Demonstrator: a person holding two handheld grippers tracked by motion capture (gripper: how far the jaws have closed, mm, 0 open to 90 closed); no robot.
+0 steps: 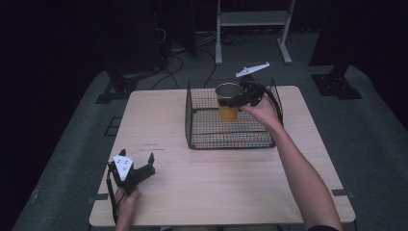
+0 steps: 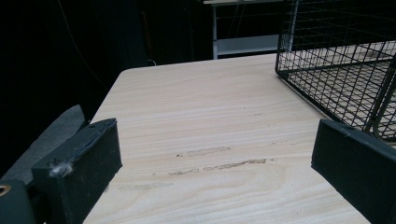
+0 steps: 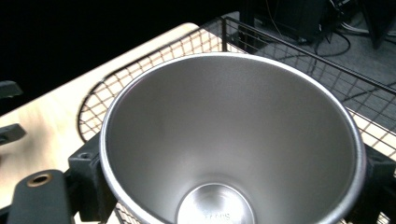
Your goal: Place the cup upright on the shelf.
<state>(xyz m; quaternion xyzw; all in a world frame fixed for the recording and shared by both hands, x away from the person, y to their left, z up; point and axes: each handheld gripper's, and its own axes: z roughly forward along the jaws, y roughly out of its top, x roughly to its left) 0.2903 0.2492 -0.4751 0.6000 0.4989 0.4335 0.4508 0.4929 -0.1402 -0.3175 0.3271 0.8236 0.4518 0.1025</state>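
Over the wire basket point(image 1: 192, 115), the outstretched right gripper point(image 1: 234, 101) clasps the orange cup point(image 1: 227, 103) (left gripper point(image 1: 137, 163) rests agape).

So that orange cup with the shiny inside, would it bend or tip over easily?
The cup looks like rigid metal inside, so it probably won't flex. It narrows toward its base, so it may tip if nudged. Its smooth wall could be slippery, though the right hand-held gripper holds it over the wire basket.

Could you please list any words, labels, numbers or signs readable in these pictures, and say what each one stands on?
Embossed marking on the inside bottom of the cup, held over the wire basket by the right gripper: too faint and blurred to read.
No other text or sign is visible on the table or the left gripper.
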